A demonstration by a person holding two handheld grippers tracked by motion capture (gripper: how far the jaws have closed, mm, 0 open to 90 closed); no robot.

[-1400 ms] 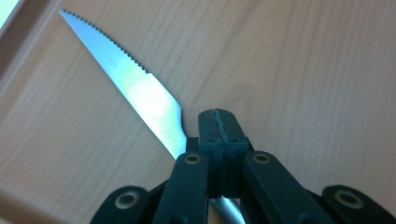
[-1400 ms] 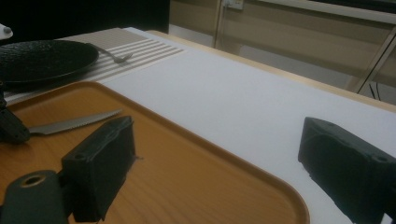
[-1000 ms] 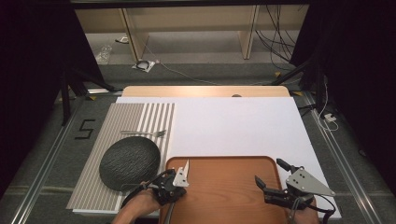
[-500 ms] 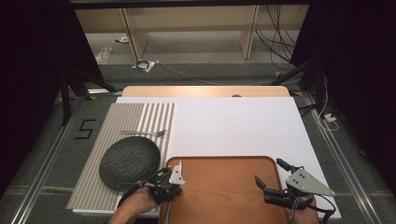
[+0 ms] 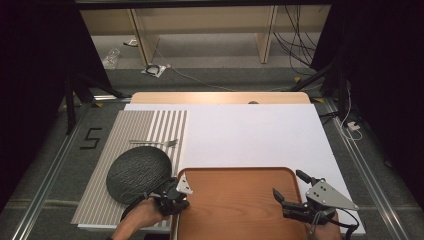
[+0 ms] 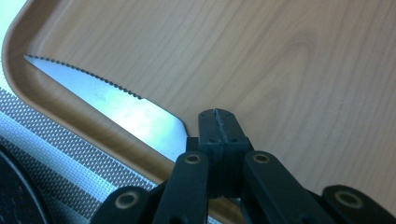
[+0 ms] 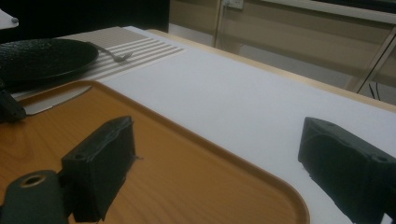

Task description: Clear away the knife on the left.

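One "5" (image 5: 91,138) marked on floor at 9 o'clock; left gripper (image 6: 217,122) jaws clamp knife (image 6: 112,105) on tray (image 5: 235,200); right gripper (image 5: 289,187) jaws agape.

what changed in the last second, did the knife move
Yes. The left gripper, shut on the knife, swung its blade from pointing up-table to lying low along the tray's left rim. The right gripper stayed open; plate and fork unmoved.

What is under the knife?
The knife lies on the tray, its blade along the tray's rim. The left gripper is shut on it and covers the handle, so what lies under that end can't be seen.
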